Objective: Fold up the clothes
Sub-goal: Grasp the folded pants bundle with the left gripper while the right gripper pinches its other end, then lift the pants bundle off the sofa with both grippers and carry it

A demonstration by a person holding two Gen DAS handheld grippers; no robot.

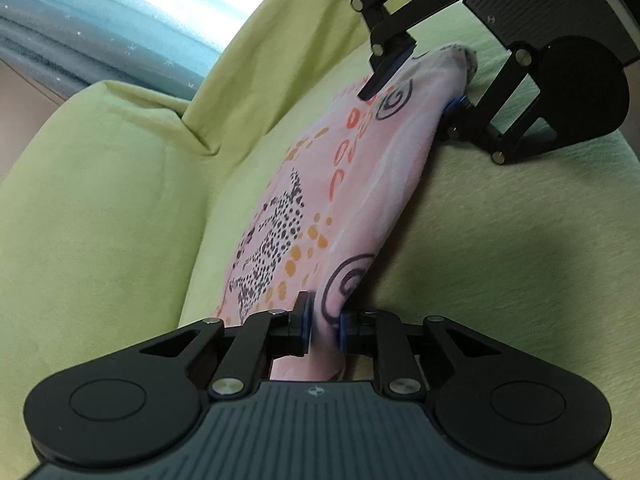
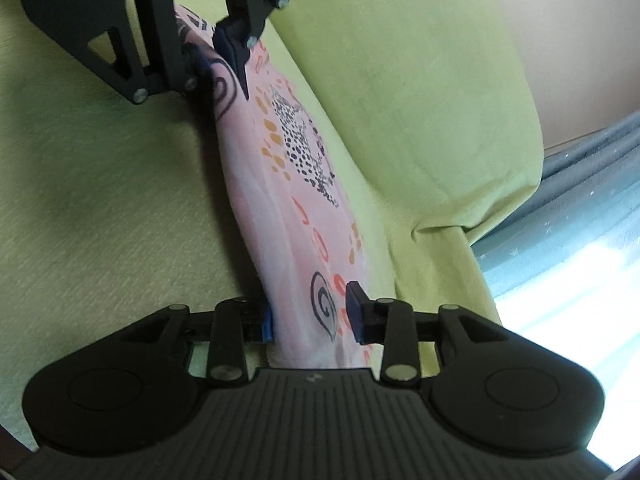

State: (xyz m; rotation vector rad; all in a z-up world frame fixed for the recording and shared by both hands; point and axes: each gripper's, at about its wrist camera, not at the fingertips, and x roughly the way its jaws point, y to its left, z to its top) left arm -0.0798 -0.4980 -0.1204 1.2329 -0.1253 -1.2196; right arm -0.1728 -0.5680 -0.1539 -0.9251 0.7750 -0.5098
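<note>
A pink garment [image 1: 320, 184] with spirals, orange dots and a spotted print stretches as a long folded band between my two grippers over a green sofa seat [image 1: 500, 260]. My left gripper [image 1: 325, 322] is shut on one end, pinching the cloth narrow. At the far end, my right gripper [image 1: 414, 98] straddles the cloth with its jaws apart. In the right wrist view the garment [image 2: 280, 200] passes unpinched between the spread fingers of the right gripper [image 2: 312, 318], and the left gripper [image 2: 220, 76] clamps it at the top.
A green back cushion [image 1: 100, 200] runs along one side of the garment, also seen as a green back cushion [image 2: 420, 100] in the right wrist view. A blue-grey curtain [image 1: 100, 20] and bright window lie beyond the sofa. Bare green seat [image 2: 100, 200] lies on the other side.
</note>
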